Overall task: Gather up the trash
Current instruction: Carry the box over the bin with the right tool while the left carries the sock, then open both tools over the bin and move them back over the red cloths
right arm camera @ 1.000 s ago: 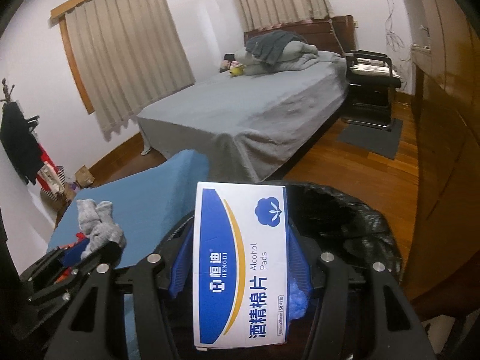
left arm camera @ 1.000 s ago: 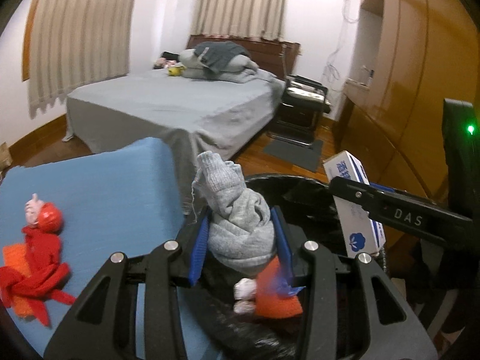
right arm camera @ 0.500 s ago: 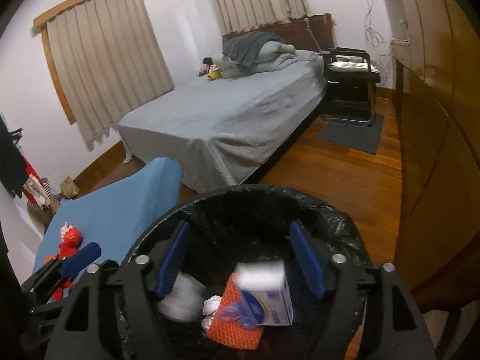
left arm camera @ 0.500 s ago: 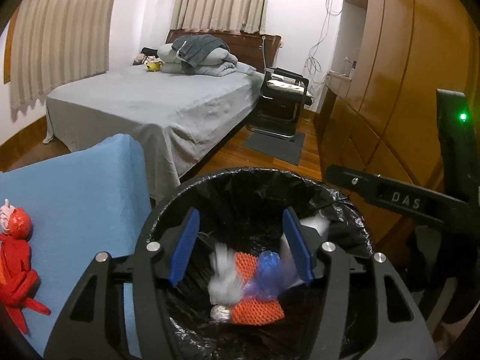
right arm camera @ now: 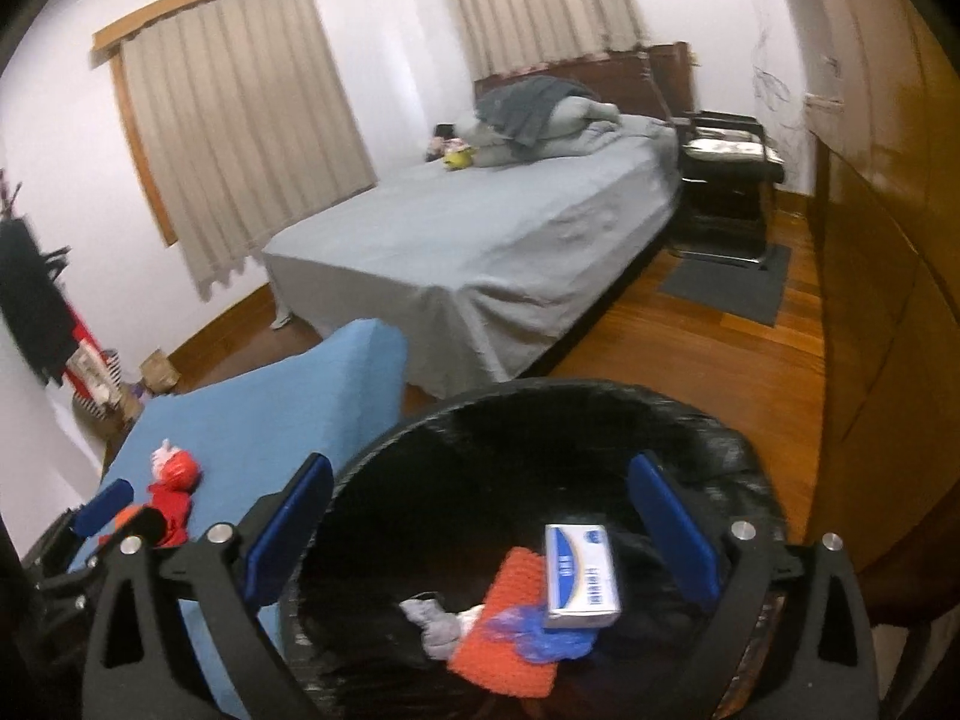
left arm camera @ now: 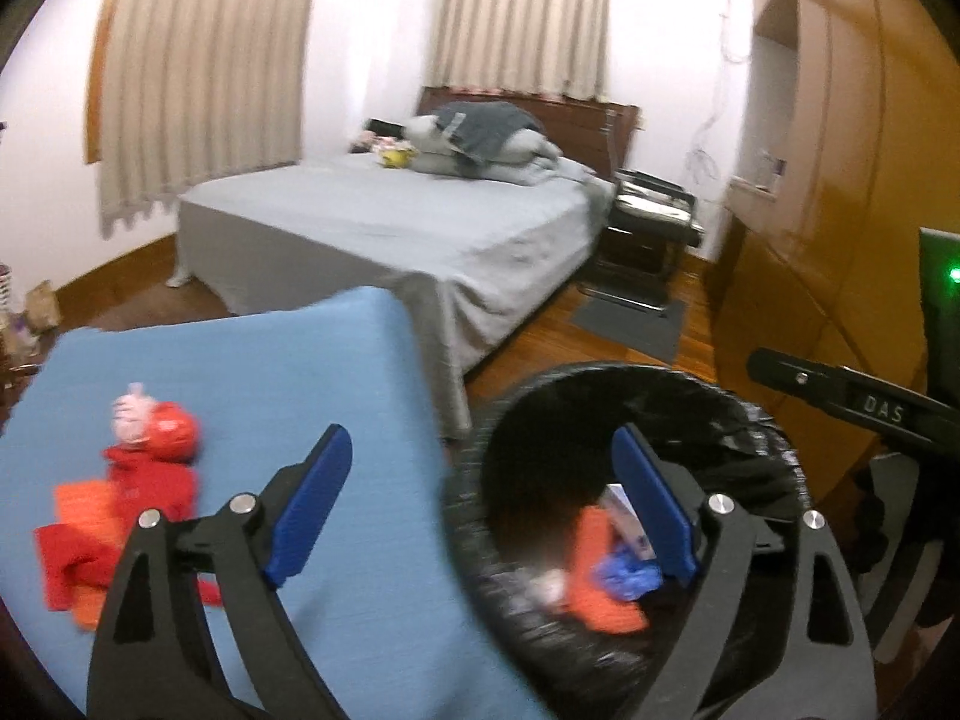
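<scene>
Over the black-lined trash bin (right arm camera: 540,414), right tool (right arm camera: 480,516) hangs with jaws opening, spread wide, nothing between the blue pads (right arm camera: 672,525). Down inside the bin: white-and-blue box (right arm camera: 579,576) resting on an orange knit piece (right arm camera: 510,624), with a blue plastic scrap (right arm camera: 540,636) under the box's near end and a grey sock (right arm camera: 435,624) just left of the orange piece.

Left tool (left arm camera: 480,516) sits left of the right one, straddling the bin's left rim; its jaws are also opening, wide, empty. Its left pad (left arm camera: 309,510) is over the blue-covered counter (left arm camera: 270,372), the other over the bin (left arm camera: 750,420). That view is blurred; orange piece (left arm camera: 600,588) and blue scrap (left arm camera: 624,573) show in the bin bottom, box partly hidden behind the right pad.

On the counter, well left of the bin: red stuffed toy (left arm camera: 150,468) with pink head, lying on something orange (left arm camera: 75,498). Same toy (right arm camera: 174,486) in right view, beside the left tool's (right arm camera: 111,507) tip.

Background: grey bed (right arm camera: 480,228), beige curtains (right arm camera: 240,138), wooden wardrobe (right arm camera: 888,240) at right.
</scene>
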A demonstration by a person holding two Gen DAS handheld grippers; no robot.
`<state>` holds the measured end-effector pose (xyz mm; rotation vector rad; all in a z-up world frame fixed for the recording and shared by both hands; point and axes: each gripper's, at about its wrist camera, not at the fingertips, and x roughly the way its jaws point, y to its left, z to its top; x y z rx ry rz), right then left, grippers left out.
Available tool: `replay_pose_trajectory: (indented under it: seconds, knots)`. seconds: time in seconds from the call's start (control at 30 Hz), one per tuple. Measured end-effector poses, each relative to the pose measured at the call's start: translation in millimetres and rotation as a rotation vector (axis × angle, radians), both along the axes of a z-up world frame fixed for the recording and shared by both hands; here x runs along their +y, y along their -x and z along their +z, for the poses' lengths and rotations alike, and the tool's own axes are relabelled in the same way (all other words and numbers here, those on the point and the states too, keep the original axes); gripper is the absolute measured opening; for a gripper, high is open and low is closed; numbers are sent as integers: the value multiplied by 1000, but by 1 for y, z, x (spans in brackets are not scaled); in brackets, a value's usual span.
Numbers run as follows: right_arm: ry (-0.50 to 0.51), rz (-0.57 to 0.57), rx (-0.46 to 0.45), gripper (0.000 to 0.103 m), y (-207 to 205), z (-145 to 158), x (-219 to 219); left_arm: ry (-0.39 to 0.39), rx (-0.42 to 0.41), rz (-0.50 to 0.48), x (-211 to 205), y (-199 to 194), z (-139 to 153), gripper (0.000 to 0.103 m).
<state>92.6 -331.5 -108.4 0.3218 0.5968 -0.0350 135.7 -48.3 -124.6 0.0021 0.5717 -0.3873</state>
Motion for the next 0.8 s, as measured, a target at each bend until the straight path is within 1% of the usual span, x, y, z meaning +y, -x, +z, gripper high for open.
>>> replay_pose_trajectory:
  seconds: [0.17, 0.33, 0.63, 0.8]
  knots:
    - [2, 96, -8, 97, -9, 2, 43, -22, -11, 106, 47, 7, 5, 86]
    - [16, 200, -9, 97, -19, 0, 94, -48, -10, 211, 93, 12, 1, 86]
    - [41, 310, -11, 97, -34, -10, 162, -69, 6, 368, 167, 15, -7, 86]
    - [52, 352, 7, 97, -43, -24, 194, -69, 36, 438, 200, 9, -19, 86]
